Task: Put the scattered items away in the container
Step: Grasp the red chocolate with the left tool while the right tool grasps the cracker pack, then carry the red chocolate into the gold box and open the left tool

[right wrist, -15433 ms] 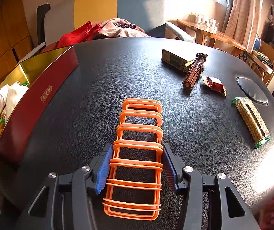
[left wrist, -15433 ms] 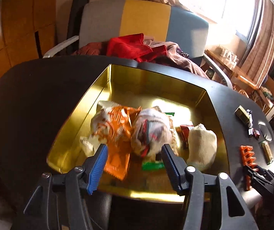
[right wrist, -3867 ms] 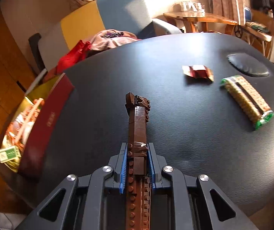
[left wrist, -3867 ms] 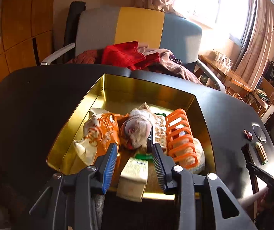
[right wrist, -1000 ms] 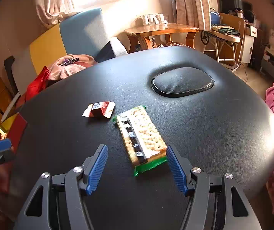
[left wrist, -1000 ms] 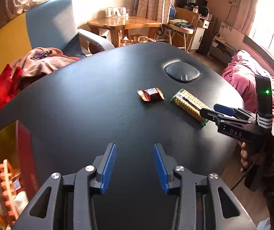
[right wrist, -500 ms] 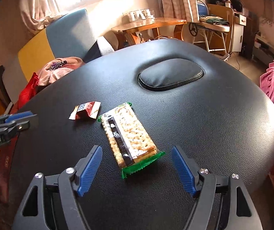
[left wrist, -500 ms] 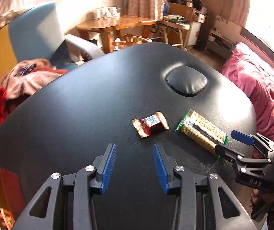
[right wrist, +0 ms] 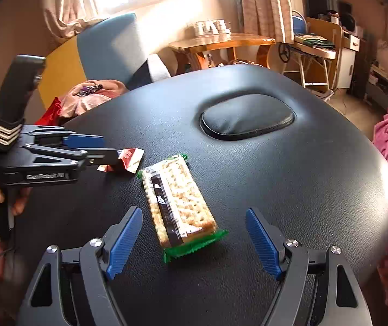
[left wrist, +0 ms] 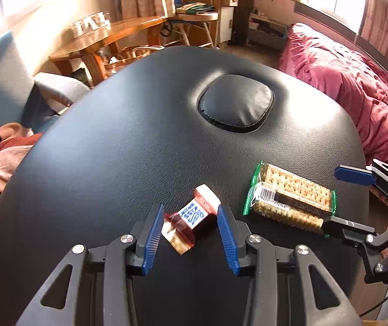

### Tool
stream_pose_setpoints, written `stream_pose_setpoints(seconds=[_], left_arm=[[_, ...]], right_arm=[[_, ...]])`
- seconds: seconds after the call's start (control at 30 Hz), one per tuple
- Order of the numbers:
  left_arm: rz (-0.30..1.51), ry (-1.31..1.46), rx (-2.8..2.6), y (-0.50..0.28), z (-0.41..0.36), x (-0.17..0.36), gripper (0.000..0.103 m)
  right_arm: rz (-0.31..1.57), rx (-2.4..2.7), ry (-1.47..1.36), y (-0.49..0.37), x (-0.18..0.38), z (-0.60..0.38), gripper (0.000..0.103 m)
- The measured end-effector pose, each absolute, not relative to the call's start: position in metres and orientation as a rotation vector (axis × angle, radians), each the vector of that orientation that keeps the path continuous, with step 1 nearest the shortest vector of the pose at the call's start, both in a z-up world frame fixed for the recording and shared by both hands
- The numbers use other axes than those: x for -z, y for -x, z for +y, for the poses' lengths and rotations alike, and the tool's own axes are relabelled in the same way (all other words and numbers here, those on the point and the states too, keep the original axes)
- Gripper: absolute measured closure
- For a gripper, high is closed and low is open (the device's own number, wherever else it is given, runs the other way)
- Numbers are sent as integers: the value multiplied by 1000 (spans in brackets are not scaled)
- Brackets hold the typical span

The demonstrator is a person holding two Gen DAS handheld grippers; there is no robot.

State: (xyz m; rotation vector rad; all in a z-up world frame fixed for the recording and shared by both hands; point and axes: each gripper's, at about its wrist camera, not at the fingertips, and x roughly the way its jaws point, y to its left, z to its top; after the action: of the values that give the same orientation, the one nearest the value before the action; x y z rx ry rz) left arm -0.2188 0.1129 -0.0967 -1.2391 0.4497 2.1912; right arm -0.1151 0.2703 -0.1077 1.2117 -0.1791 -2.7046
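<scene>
Two items lie on the black bench (left wrist: 112,149). Left tongs (left wrist: 190,228) stand open astride the red candy wrapper (left wrist: 191,216), ready to close. Right tongs (right wrist: 194,241), spread wide, bracket the cracker packet (right wrist: 176,201) lengthwise. Container not in view.
</scene>
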Motion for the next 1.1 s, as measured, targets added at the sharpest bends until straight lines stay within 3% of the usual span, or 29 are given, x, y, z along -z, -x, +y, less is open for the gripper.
stream_pose_setpoints(seconds=[0.2, 0.43, 0.47, 0.53, 0.63, 0.9, 1.1], left_arm=[[491, 1242, -2089, 232, 129, 113, 62], [420, 1289, -2088, 230, 120, 119, 65], [419, 1295, -2100, 226, 118, 120, 66], [410, 1304, -2123, 219, 113, 120, 67], [351, 1341, -2164, 209, 103, 120, 68], [189, 1443, -2318, 151, 61, 120, 68], [-33, 1500, -2426, 100, 13, 118, 68]], right_arm=[[-107, 2643, -1203, 129, 112, 262, 23], [-32, 2606, -1220, 142, 121, 253, 23], [-15, 2605, -1233, 143, 124, 251, 24], [44, 2609, -1250, 143, 126, 245, 41], [66, 2608, -1255, 139, 125, 242, 49], [-42, 2582, -1273, 118, 122, 230, 55], [-14, 2495, -1255, 95, 119, 193, 55]])
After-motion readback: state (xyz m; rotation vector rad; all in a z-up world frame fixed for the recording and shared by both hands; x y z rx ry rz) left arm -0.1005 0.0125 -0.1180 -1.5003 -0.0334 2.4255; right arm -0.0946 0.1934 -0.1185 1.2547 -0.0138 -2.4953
